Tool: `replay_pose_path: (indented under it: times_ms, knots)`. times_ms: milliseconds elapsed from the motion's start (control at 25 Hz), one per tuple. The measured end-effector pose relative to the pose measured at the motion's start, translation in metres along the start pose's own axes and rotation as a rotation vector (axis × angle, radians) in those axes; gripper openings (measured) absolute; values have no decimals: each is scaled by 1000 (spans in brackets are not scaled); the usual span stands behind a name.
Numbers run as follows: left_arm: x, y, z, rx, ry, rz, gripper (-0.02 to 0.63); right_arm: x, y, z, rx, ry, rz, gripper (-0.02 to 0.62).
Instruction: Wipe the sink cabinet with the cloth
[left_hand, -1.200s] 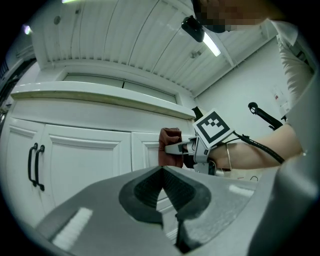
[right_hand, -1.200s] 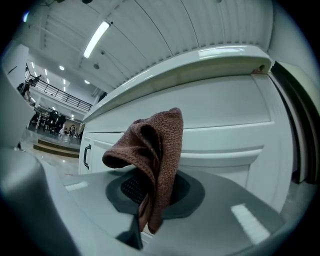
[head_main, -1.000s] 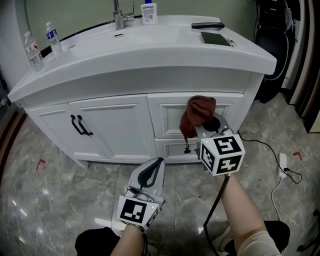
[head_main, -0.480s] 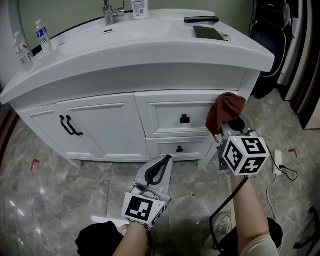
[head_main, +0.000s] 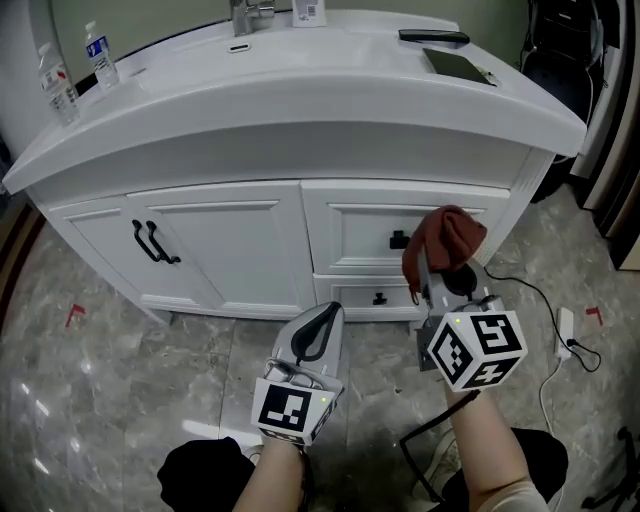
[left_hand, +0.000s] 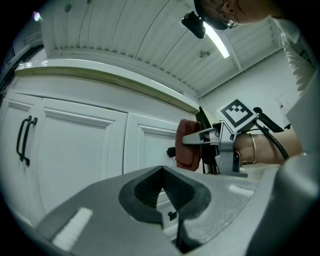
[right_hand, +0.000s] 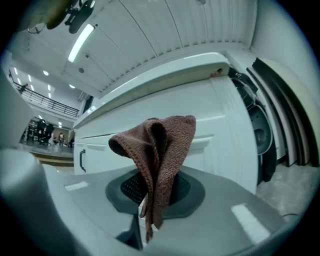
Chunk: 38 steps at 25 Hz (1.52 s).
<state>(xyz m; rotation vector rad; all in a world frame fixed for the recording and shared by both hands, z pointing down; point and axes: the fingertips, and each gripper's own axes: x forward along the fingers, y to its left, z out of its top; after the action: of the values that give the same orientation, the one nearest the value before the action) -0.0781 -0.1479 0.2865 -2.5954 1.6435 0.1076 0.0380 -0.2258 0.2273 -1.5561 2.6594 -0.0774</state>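
A grey marble floor carries the white sink cabinet, with two water bottles at the left end of its top. The right gripper is clamped on the brown cloth, which bunches above its jaws at the upper drawer front, just beside the black knob near the cabinet's right edge. The left gripper sits low before the cabinet's middle, jaws pressed together with nothing between them.

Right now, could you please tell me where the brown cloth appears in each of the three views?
Head view: the cloth, right of centre, held by the right gripper.
Left gripper view: right of centre, in the right gripper's jaws.
Right gripper view: dead centre, clamped between the jaws.
Shared landmark: the black door handles, left of the cloth in every view.
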Motion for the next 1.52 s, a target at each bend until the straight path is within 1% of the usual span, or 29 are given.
replay_pose_path:
  times_ms: [120, 240, 320, 400, 520, 600, 760, 920, 1080, 1200, 1280, 1400, 1440, 1520]
  knots:
    - [-5, 18, -2, -19, 0, 28, 1, 20, 52, -21, 1, 30, 116, 80]
    - [-9, 32, -9, -53, -2, 55, 1, 40, 86, -40, 1, 60, 185, 80]
    - [-11, 37, -13, -67, 7, 67, 1, 51, 101, -50, 2, 76, 218, 80]
    - [-14, 42, -15, -60, 17, 81, 1, 62, 112, -57, -3, 88, 251, 80]
    - [-15, 50, -20, -49, 23, 86, 1, 78, 124, -61, -19, 94, 290, 78]
    - [-16, 53, -25, -67, 19, 86, 1, 82, 129, -62, -30, 95, 303, 78]
    - [-12, 45, -28, -111, 3, 63, 1, 79, 120, -64, -39, 98, 276, 80]
    - [-5, 25, -33, -96, 22, 24, 1, 72, 100, -66, -47, 109, 228, 80]
    - [-1, 10, -35, -108, 28, -8, 1, 66, 69, -69, -18, 114, 163, 80]
    - [1, 8, -38, -110, 34, -13, 1, 63, 64, -71, -42, 123, 137, 78]
    - [2, 7, -39, -128, 34, -12, 1, 61, 61, -73, -15, 133, 121, 78]
    - [6, 5, -39, -172, 19, -20, 1, 52, 43, -73, 72, 144, 81, 78]
    - [7, 3, -39, -183, 16, -25, 1, 49, 37, -73, 87, 148, 74, 77]
    - [9, 0, -41, -192, 17, -35, 1, 43, 32, -72, 85, 159, 78, 78]
